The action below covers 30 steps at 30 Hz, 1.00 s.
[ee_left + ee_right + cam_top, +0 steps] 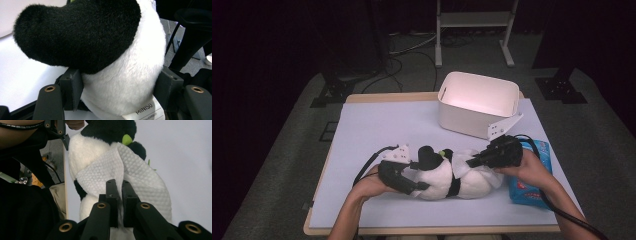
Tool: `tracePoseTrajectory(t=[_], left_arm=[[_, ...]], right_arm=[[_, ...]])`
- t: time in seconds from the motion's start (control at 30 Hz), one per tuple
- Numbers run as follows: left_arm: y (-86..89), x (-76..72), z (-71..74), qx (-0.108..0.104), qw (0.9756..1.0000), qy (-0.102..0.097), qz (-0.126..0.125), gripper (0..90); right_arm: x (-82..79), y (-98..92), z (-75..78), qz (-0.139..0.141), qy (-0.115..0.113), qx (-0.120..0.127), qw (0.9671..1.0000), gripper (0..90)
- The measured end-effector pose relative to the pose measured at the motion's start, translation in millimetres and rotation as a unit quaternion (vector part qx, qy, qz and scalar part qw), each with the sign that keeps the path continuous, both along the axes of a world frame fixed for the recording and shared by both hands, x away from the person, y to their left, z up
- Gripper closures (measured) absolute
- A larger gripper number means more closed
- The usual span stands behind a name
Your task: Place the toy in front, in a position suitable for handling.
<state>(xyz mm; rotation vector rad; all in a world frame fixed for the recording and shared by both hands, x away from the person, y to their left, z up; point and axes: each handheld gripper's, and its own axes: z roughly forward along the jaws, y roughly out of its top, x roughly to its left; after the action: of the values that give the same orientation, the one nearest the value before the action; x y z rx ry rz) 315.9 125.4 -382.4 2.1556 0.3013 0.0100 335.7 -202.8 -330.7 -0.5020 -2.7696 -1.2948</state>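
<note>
On the table (377, 125), the left gripper (419, 176) clasped a plush panda (120, 75) between its jaws, while the right gripper's (119, 188) clenched jaws pinched a white wipe (105, 173) against the toy.

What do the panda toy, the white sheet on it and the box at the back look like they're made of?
Panda plush toy: soft synthetic-looking fur, black and white, with short matte pile and a sewn-in label.
Wipe: probably nonwoven tissue or cloth, white, with a dotted embossed texture.
Storage box: likely moulded plastic, off-white, with smooth walls and rounded corners.
</note>
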Motion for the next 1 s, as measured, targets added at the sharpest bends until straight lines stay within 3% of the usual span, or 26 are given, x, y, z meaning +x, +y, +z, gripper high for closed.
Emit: tracePoseTrajectory(t=[0.5, 0.63, 1.0], left_arm=[[-0.2, 0.4, -0.6, -0.002, 1.0, -0.001, -0.001, 31.9], [-0.8, -0.4, -0.2, 0.0, 1.0, -0.003, -0.002, 31.8], [-2.7, -1.8, 1.3, 0.003, 1.0, -0.007, -0.003, 31.4]], right_arm=[[-3.0, -44.9, -9.3, -0.043, 0.012, 0.013, 0.9989, 85.6], [-2.1, -40.4, -7.2, -0.039, 0.009, 0.011, 0.9991, 85.6], [5.1, -3.1, -0.7, -0.008, 0.006, -0.004, 0.9999, 85.6]])
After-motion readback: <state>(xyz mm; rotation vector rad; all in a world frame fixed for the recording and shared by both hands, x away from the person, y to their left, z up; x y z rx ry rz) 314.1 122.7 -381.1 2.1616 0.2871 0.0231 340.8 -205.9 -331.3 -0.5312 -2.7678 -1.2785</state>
